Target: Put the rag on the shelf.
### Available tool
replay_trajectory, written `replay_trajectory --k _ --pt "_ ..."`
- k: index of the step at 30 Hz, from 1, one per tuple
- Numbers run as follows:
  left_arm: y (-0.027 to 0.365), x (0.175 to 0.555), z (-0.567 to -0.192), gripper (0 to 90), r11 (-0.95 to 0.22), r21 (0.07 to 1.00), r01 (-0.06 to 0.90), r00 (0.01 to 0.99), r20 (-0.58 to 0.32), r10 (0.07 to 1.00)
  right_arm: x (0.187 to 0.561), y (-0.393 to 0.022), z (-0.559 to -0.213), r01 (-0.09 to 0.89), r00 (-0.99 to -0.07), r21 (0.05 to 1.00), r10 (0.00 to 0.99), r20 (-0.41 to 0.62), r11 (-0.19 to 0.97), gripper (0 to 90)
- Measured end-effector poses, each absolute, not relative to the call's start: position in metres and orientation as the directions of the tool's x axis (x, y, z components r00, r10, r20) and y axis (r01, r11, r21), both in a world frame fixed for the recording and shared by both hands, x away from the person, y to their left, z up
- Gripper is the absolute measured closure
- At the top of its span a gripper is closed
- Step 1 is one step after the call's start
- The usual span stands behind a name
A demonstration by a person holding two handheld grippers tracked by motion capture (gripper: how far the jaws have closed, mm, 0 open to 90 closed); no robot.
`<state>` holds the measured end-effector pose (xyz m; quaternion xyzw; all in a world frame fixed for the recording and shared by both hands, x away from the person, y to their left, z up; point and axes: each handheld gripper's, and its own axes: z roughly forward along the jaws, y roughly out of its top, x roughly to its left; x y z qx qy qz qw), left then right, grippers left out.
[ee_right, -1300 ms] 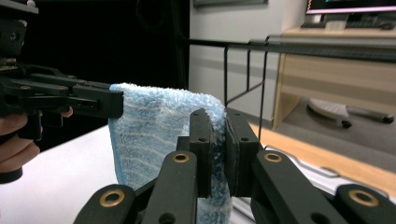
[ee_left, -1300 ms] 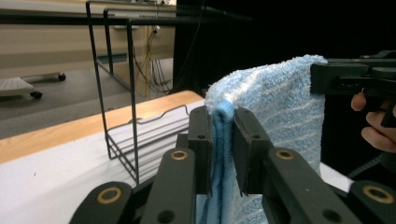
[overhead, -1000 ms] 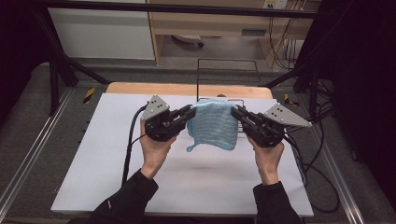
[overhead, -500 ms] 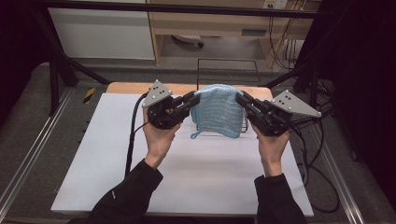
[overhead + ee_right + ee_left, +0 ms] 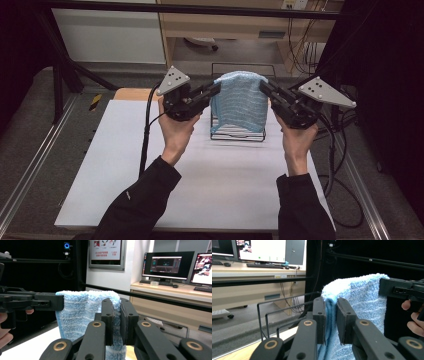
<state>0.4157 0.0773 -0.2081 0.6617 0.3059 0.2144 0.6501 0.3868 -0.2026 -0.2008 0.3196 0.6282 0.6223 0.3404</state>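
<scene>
1. While both grippers hold it off the table, the blue towel [image 5: 240, 102] hangs stretched between them, in front of and partly over the black wire rack [image 5: 238, 134] as the high view has it.
2. The left gripper [image 5: 216, 91] has its jaws narrowed onto one upper corner of the towel [image 5: 362, 305]; in the left gripper view the cloth is pinched flat between the pads.
3. The right gripper [image 5: 264, 87] is likewise clamped on the opposite upper corner, with the towel [image 5: 82, 312] squeezed between its jaws in the right gripper view.
4. The towel's top edge runs level from one gripper to the other, and the rest drapes straight down from it.
5. That edge lies above the rack's top rails, and the lower hem hangs near the rack's base; whether cloth touches wire cannot be told.
6. Neither hand is nearer: both stand about equally far from the rack, one on each side.
7. The rack stands on the white table [image 5: 125, 175] at its far side, and its slots look empty, though the towel hides much of them.
8. Judging from this, the coming move is to carry the top edge over a rail and lower the towel evenly.
</scene>
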Motion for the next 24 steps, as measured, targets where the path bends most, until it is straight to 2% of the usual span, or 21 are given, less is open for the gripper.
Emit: replay_trajectory --k 24 --pt "0.059 0.445 -0.157 78.4 0.041 0.997 0.061 0.71 -0.072 0.7 0.411 -0.209 -0.154 -0.091 -0.522 0.996 0.851 -0.052 0.005 83.1"
